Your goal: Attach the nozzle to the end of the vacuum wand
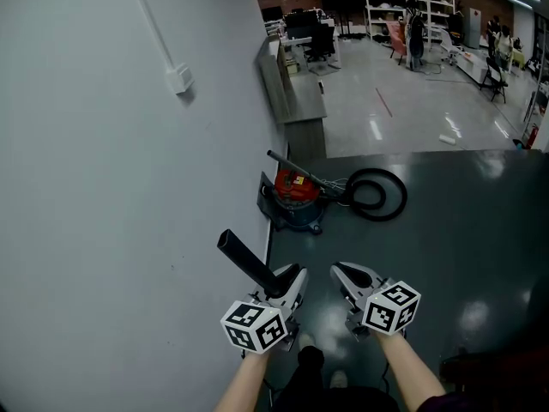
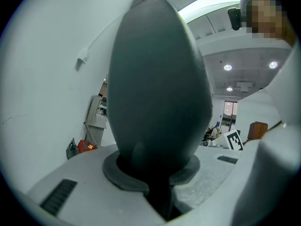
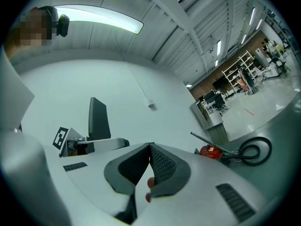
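A black tapered nozzle [image 1: 247, 263] stands between the jaws of my left gripper [image 1: 290, 275] and sticks up and to the left, next to the white wall. In the left gripper view the nozzle [image 2: 157, 88] fills the middle, clamped at its base by the left gripper [image 2: 157, 173]. My right gripper [image 1: 347, 275] is beside it, shut with nothing in it; its ribbed pads meet in the right gripper view [image 3: 149, 161]. Ahead on the dark floor sits the red vacuum [image 1: 295, 189], with its thin wand [image 1: 296, 170] slanting up to the left and its black hose [image 1: 377, 193] coiled at the right.
A white wall [image 1: 111, 187] runs along the left. A grey counter [image 1: 296, 93] stands beyond the vacuum at the wall's end. Shelves, chairs and desks fill the far room. The vacuum [image 3: 210, 151] and hose [image 3: 254, 149] also show in the right gripper view.
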Demonstrator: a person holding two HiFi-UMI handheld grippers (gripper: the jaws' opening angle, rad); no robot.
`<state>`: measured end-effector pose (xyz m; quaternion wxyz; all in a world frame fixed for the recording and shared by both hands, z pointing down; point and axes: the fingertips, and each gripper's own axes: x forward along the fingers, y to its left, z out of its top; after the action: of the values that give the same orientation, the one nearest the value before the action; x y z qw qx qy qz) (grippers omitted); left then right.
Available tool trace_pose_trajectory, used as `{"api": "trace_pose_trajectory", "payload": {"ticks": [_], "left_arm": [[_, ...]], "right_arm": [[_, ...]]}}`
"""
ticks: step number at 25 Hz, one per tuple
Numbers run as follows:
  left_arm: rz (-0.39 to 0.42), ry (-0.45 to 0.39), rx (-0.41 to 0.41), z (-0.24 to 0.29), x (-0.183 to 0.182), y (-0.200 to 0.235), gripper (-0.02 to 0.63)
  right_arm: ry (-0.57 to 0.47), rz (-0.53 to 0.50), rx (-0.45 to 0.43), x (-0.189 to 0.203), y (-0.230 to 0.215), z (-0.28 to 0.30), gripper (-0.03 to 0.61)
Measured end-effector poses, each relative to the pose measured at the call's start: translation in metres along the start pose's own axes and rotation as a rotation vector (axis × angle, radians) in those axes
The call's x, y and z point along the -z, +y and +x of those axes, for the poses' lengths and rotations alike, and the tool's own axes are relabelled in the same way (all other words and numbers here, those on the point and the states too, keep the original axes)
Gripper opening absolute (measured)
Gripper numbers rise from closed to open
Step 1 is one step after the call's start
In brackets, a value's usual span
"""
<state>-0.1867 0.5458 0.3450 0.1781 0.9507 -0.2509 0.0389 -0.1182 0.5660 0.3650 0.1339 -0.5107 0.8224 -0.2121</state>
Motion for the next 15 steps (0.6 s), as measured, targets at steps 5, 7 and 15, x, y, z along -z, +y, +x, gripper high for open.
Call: {"api": "trace_pose_trajectory", "payload": {"ticks": [5, 7, 15], "left_arm": [[-0.01, 0.003, 0.008, 0.027, -0.007, 0.036, 0.08], [-0.016, 0.007, 0.014, 0.039, -0.012, 0.053, 0.079], [-0.02, 0.03, 0.055, 0.088, -0.043, 0.119, 0.08]], "right_arm": [[0.013, 0.008, 0.014, 0.003, -0.024, 0.035, 0.018], [0.021, 0.012, 0.022, 0.002, -0.033, 0.052, 0.017], [0.036, 0.011, 0.057, -0.018, -0.068, 0.127, 0.018]]}}
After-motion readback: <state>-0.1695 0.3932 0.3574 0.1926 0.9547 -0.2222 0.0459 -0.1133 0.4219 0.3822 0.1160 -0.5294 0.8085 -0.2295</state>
